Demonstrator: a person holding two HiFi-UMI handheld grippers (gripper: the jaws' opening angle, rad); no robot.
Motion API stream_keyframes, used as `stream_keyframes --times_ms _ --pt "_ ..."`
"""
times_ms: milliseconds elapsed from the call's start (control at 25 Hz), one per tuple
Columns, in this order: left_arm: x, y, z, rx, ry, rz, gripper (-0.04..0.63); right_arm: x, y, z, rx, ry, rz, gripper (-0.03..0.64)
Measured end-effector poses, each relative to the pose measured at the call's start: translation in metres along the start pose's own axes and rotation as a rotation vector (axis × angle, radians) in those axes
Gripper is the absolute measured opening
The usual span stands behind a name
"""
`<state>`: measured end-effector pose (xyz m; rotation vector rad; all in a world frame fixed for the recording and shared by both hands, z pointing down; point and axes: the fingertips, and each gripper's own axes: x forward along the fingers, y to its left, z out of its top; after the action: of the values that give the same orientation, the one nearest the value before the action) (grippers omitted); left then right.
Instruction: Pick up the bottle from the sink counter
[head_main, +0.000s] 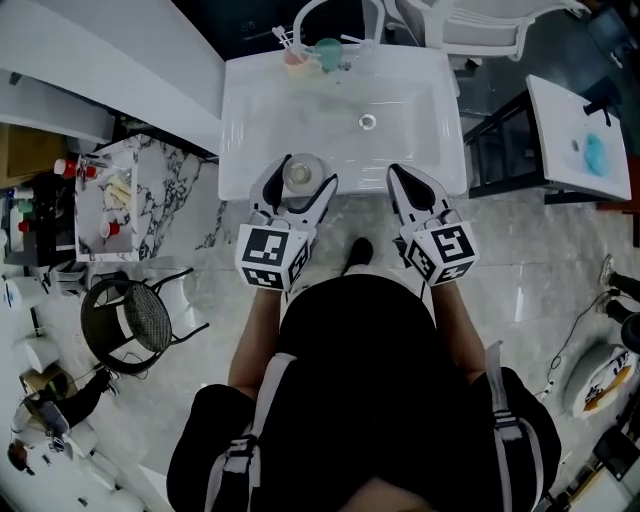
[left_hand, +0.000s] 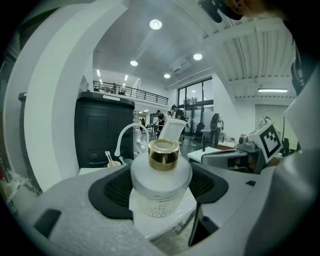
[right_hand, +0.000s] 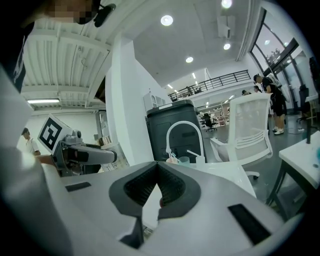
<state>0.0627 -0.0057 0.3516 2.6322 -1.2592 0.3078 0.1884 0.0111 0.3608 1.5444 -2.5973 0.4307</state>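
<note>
A frosted glass bottle (head_main: 300, 172) with a gold cap stands at the front edge of the white sink counter (head_main: 250, 120), left of the basin. My left gripper (head_main: 304, 182) is shut on the bottle, one finger on each side. In the left gripper view the bottle (left_hand: 161, 182) fills the space between the black pads (left_hand: 112, 192), and its base rests on the counter's edge. My right gripper (head_main: 407, 180) hovers at the counter's front edge further right. In the right gripper view the right gripper (right_hand: 157, 176) is shut and holds nothing.
A white faucet (head_main: 335, 8) and cups with toothbrushes (head_main: 312, 52) are at the back of the sink, with the drain (head_main: 368, 121) in the middle. A marble side table (head_main: 150, 190) and a black wire stool (head_main: 130, 320) are at the left. A white table (head_main: 580, 140) is at the right.
</note>
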Motion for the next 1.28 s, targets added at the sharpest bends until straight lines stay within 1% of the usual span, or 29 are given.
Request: stream_keyframes --times_ms 280,400,600,840,1280 --pt "-0.013 0.0 -0.006 -0.012 0.01 -0.013 0.344 0.002 0.016 0.011 -0.043 -0.009 0.009 0.005" --pt "-0.013 -0.001 -0.007 -0.011 0.011 -0.021 0.344 -0.001 0.016 0.016 -0.059 -0.016 -0.003 0.005" --pt "-0.01 -0.006 -0.007 -0.014 0.007 -0.031 0.344 -0.006 0.011 0.014 -0.098 0.001 -0.031 0.005" --pt "-0.002 -0.012 -0.005 -0.012 0.006 -0.041 0.344 -0.01 0.006 0.014 -0.08 0.002 -0.031 0.005" --pt "0.004 -0.017 -0.008 -0.012 0.01 -0.043 0.344 -0.013 -0.001 0.012 -0.082 0.007 -0.036 0.005"
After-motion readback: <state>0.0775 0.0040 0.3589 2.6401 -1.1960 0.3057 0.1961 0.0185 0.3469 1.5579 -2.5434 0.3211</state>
